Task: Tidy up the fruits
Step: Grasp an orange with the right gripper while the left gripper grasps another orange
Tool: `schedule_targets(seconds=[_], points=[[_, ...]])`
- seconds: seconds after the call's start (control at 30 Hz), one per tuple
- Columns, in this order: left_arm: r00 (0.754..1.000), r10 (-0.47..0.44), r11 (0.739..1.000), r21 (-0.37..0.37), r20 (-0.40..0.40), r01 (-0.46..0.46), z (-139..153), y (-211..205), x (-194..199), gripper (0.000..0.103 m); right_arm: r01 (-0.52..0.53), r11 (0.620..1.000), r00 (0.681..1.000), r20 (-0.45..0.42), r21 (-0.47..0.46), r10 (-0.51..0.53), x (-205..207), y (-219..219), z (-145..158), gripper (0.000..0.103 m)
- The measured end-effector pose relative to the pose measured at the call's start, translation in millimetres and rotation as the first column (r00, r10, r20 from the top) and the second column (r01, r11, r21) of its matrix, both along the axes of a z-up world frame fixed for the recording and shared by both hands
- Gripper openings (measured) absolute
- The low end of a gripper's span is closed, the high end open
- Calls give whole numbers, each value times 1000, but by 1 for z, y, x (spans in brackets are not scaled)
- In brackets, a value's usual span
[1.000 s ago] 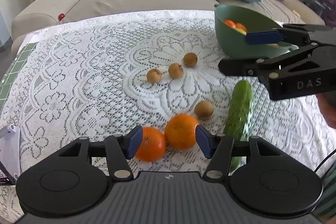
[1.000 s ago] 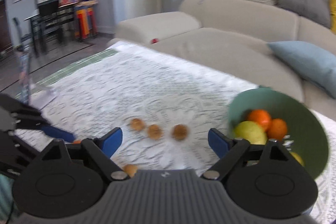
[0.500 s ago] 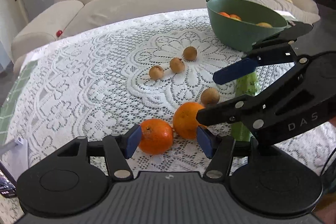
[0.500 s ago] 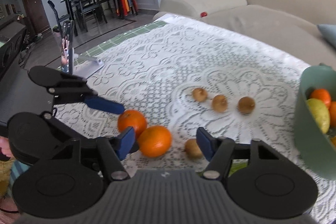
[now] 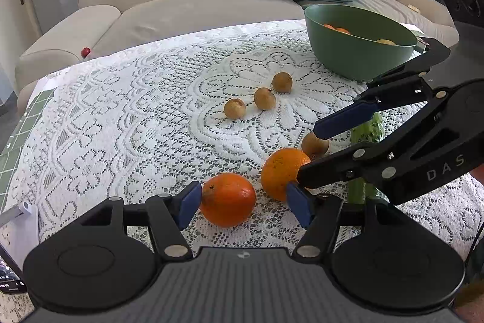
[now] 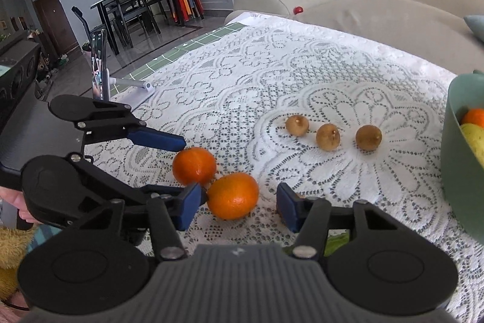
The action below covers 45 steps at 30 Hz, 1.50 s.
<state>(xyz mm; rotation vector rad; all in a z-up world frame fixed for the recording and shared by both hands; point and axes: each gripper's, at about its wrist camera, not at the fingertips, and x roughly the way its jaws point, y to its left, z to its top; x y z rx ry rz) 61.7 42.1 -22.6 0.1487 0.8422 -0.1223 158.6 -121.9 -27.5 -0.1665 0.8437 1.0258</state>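
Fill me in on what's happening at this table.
A person is sorting fruit with a hand-held gripper in each hand. The left hand-held gripper has been opening and straddles one orange; the right hand-held gripper has been closing around the other orange, not yet pinching it. Both oranges sit on the lace tablecloth. The green bowl already holds some fruit; four small brown fruits and a cucumber remain out.
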Motion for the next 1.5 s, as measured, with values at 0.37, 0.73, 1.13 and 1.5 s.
schedule_targets(seconds=[0.37, 0.73, 1.13, 1.5], points=[[994, -80, 983, 162, -71, 90, -5, -11, 1, 65, -30, 1000, 999, 11, -5, 30, -3, 2, 0, 54], [992, -88, 992, 85, -94, 96, -15, -1, 10, 54, -127, 988, 983, 119, -92, 137, -20, 18, -6, 54], [992, -86, 993, 75, -89, 93, -20, 1, 16, 51, -158, 971, 954, 227, -178, 197, -26, 29, -22, 48], [995, -68, 996, 53, -79, 72, -19, 2, 14, 49, -159, 970, 949, 241, -182, 201, -25, 34, -27, 43]])
